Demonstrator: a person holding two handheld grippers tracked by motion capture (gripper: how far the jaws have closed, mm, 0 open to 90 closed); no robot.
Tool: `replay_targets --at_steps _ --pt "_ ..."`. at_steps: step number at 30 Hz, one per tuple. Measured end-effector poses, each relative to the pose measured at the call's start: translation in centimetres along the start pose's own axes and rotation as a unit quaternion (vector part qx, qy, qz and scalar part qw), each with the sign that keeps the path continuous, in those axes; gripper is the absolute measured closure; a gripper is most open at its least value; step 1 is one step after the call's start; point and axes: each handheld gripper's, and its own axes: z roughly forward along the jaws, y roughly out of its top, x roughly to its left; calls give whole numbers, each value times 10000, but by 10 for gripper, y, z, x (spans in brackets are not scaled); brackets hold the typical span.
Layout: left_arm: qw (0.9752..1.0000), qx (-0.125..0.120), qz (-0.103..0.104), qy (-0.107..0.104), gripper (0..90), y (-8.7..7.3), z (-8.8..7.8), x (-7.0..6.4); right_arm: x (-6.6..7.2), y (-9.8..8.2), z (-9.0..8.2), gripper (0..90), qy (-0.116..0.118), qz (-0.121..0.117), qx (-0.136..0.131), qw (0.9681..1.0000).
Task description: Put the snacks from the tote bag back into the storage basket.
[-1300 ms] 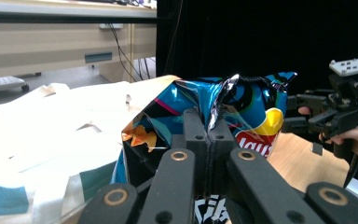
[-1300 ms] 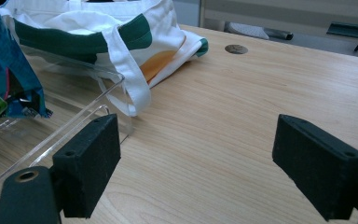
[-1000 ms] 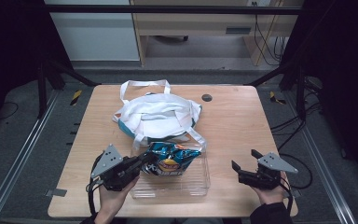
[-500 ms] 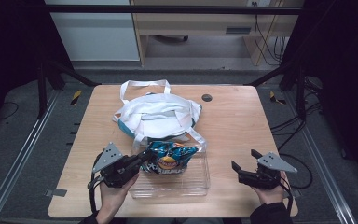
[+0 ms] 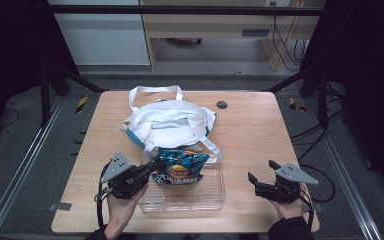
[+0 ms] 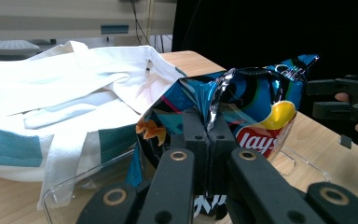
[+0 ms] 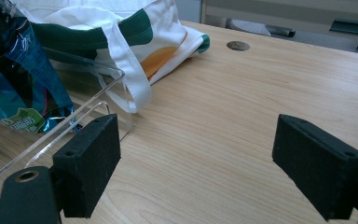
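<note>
The left claw [image 5: 155, 166] is pinching the crimped top edge of a blue Lay's chip bag [image 5: 179, 168], its jaws pressed together on the foil, as the left gripper view [image 6: 208, 140] is showing close up. The bag is hanging over the clear plastic bin [image 5: 215, 197] at the near edge of the table [image 5: 260, 130], just in front of the white and teal tote bag [image 5: 167, 121], which is lying slumped with its straps spilling toward the bin. The right claw [image 5: 261, 181] is resting well apart to the right, over bare table, with its jaws standing wide and nothing between them [image 7: 200, 158].

The step in hand looks like lifting the chip bag out of the bin to pack it into the tote. The next move is likely calling for the free right claw to catch the tote's rim or a strap and hold the mouth open, since the cloth is lying collapsed, while the left carries the chips across and over the opening without loosening its pinch on the slippery foil.
</note>
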Motion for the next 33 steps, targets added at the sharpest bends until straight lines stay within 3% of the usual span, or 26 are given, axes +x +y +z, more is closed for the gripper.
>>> replay_targets --at_steps 16,33 --pt "9998 -69 -3 171 881 -1 4 3 0 0 3 153 13 5 67 10000" --pt "9992 -193 -175 299 878 5 13 9 0 -1 5 153 1 -7 105 9999"
